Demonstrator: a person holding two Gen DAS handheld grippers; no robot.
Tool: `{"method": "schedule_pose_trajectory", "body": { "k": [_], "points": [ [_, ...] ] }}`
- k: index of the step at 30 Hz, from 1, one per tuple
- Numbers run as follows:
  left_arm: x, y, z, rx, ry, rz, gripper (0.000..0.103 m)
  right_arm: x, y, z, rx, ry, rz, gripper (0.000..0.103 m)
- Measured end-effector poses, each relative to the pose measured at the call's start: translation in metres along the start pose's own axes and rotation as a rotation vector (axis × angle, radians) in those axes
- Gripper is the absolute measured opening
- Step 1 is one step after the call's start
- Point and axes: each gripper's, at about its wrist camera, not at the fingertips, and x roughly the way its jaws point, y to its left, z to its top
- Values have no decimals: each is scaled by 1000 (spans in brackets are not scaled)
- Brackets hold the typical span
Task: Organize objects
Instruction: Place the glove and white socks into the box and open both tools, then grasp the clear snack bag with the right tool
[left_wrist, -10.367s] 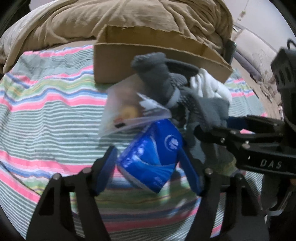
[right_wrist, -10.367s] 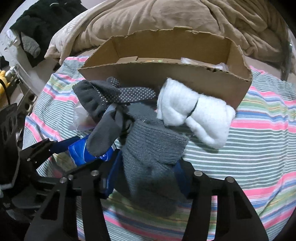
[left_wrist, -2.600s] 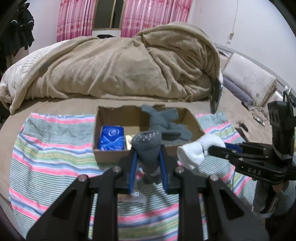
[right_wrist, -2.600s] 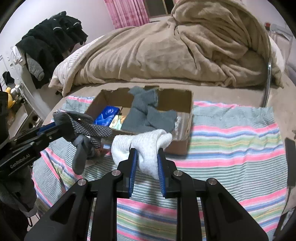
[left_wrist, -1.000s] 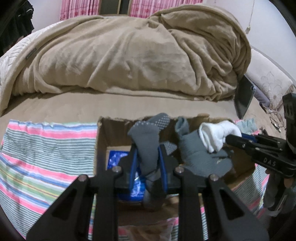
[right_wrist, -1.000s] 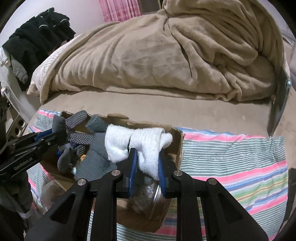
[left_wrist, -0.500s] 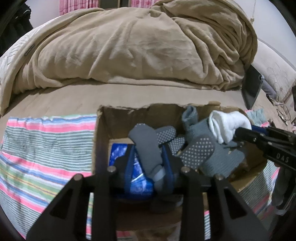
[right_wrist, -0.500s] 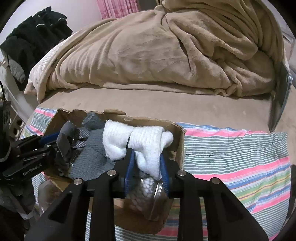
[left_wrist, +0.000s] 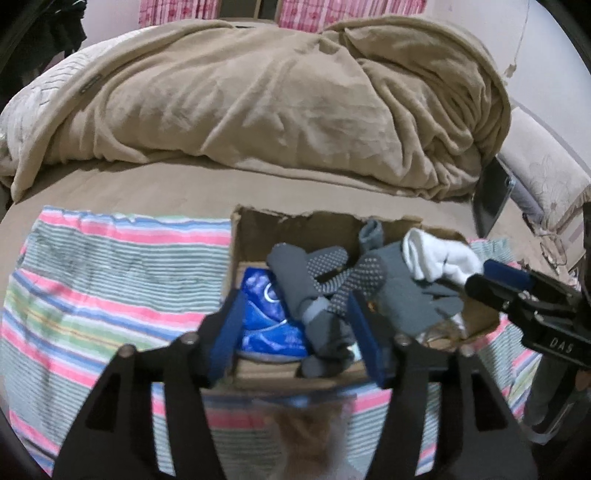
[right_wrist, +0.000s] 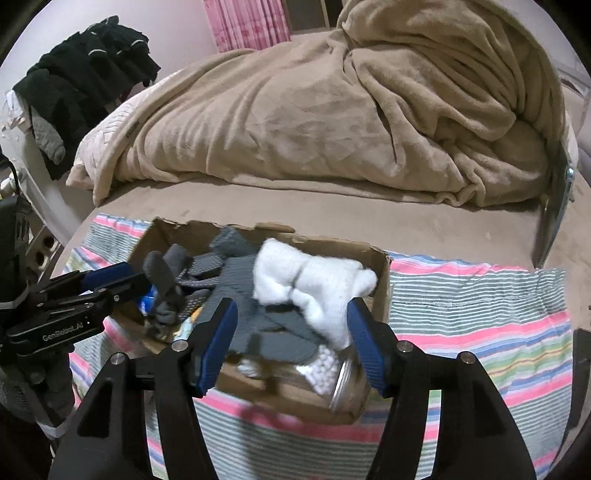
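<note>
A cardboard box (left_wrist: 236, 258) sat on a striped cloth (left_wrist: 110, 280) on the bed, with a big tan blanket (left_wrist: 258, 103) heaped up behind it. Both claws hung over the box.

The left gripper (left_wrist: 295, 325) had just been opening, and its blue fingers (left_wrist: 227, 332) stood spread apart. Between them lay a dark grey sock bundle (left_wrist: 295, 280) with little dots on it (the kind that stop you slipping). The pads did not press on it. It rested inside the box, partly on top of a shiny blue packet (left_wrist: 258, 317) near the box's left wall.

The right gripper (right_wrist: 291, 332) had just been opening too, and its fingers (right_wrist: 218, 343) were wide apart. A white sock bundle (right_wrist: 310, 284) lay between them, at the right end of the box, and it looked loose, though the right pad was very close to it. It sat on a flat grey sock (right_wrist: 273, 328). Under that was a clear jar (right_wrist: 332, 373) lying on its side, full of small white balls.

Black clothes (right_wrist: 85, 74) hung at the far left of the room, and pink curtains (right_wrist: 243, 22) showed behind the bed.
</note>
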Motion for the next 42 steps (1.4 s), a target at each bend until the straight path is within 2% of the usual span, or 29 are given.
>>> {"method": "schedule_pose_trajectory", "body": {
  "k": [12, 18, 31, 42],
  "points": [
    [-60, 14, -19, -44, -57, 2, 73, -36, 35, -12, -33, -29, 18, 65],
    [-81, 19, -38, -44, -69, 6, 76, -47, 52, -24, -41, -29, 22, 65],
    [-92, 39, -83, -58, -24, 8, 78, -44, 86, -51, -56, 13, 41, 66],
    [-96, 67, -105, -85, -9, 9, 79, -14, 121, -68, -85, 86, 56, 66]
  ]
}}
